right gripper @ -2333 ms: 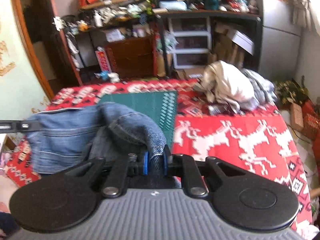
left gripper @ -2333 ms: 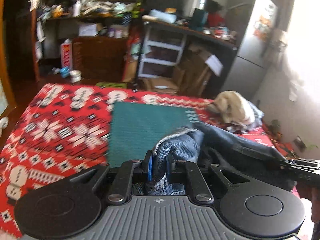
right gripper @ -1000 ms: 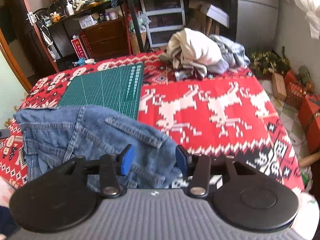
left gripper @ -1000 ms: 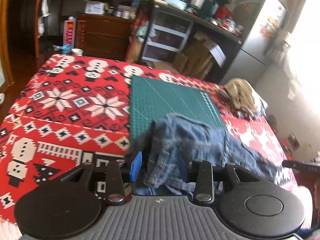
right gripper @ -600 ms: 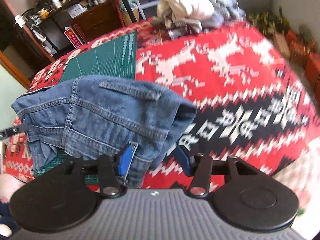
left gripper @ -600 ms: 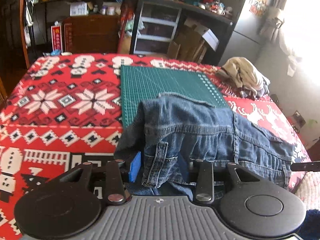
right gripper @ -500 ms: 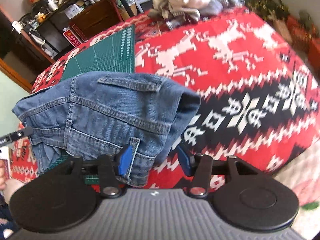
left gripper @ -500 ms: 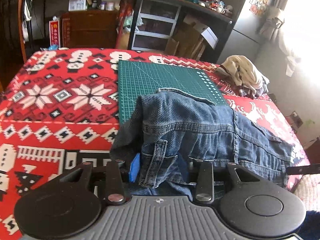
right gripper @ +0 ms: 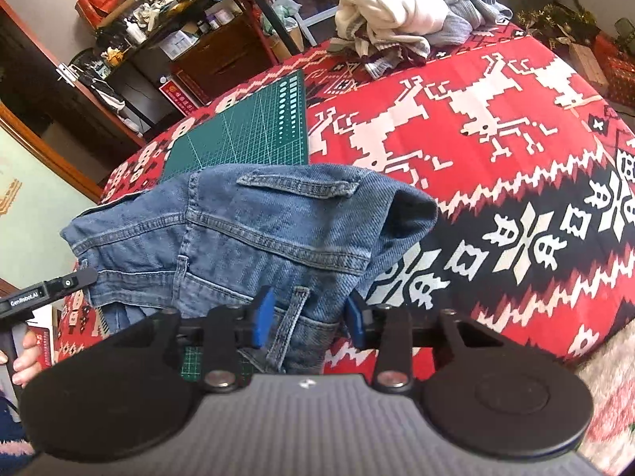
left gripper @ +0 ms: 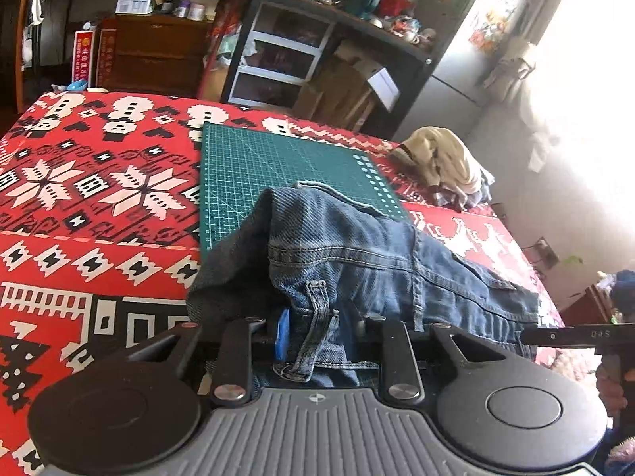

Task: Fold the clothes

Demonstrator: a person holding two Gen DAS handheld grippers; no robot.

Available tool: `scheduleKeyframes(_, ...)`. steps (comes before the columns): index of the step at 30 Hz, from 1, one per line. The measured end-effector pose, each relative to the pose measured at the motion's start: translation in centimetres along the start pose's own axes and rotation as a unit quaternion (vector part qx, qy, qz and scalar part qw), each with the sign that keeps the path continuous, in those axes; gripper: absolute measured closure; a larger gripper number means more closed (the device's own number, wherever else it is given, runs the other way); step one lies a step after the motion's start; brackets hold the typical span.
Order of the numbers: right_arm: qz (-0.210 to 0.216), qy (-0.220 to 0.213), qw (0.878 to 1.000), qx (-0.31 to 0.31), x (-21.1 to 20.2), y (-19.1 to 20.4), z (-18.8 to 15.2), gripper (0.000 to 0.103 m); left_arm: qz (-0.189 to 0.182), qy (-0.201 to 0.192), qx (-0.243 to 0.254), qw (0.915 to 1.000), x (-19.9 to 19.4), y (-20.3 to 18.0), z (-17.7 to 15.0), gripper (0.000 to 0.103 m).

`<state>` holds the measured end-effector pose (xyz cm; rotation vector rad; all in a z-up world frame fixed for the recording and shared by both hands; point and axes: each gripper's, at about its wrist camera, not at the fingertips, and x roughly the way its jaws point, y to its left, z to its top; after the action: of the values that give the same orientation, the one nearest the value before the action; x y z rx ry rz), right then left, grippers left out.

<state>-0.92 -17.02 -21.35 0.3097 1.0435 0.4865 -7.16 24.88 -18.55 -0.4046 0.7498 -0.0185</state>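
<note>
A: Where is the garment?

B: The blue denim jeans [left gripper: 357, 261] lie bunched at the near edge of the table, over the near end of the dark green gridded cutting mat [left gripper: 278, 166], which rests on the red, white and black patterned tablecloth [left gripper: 79, 198]. In the right wrist view the waistband end [right gripper: 246, 234] sits at about 10 o'clock from the right gripper.

A: And the left gripper?

B: The left gripper [left gripper: 317, 335] has its jaws spread, a belt loop and folded denim hanging between the blue pads without being pinched. The fabric heaps up toward 12 o'clock.

A: The right one?

B: The right gripper [right gripper: 305, 317] also stands with its jaws apart, one blue pad [right gripper: 262, 315] on each side of a belt loop, and the cloth lies loose between them.

A: Anything else on the table?

B: A cream and grey heap of crumpled clothes [right gripper: 401, 20] at the far edge, around 1 o'clock in both views, well apart from the jeans. A hand [right gripper: 24, 357] shows at 9 o'clock in the right view, gripping the other tool's handle.
</note>
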Motion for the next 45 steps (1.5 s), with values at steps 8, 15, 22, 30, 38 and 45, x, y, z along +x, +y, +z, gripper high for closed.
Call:
scheduleKeyframes(8,0.008,0.045,0.998,0.052,2.3,-2.0,-1.1,0.057,0.021,0.015,-0.022,0.9994,1.9,1.7,0.0,0.078)
scheduleKeyframes(15,-0.013,-0.01,1.0,-0.004,0.3,0.1,-0.7,0.087,0.021,-0.012,-0.016,0.9996,0.7,1.0,0.1,0.093)
scheduleKeyframes(22,-0.005,-0.101,0.994,-0.049,-5.1,3.1,2.0,0.092,0.009,-0.087,0.018,0.996,-4.5,-2.8,1.3,0.095)
scheduleKeyframes(30,0.022,-0.207,0.975,-0.083,-12.8,6.7,5.6,0.093,-0.011,-0.18,0.031,0.9831,-11.1,-6.8,4.4,0.095)
scheduleKeyframes(38,0.06,-0.293,0.946,-0.124,-21.9,10.8,5.5,0.093,-0.038,-0.276,0.063,0.9582,-19.7,-10.2,4.8,0.095)
scheduleKeyframes(45,0.092,-0.328,0.929,-0.145,-28.9,13.1,3.3,0.093,-0.043,-0.311,0.081,0.9459,-24.9,-11.9,3.0,0.095)
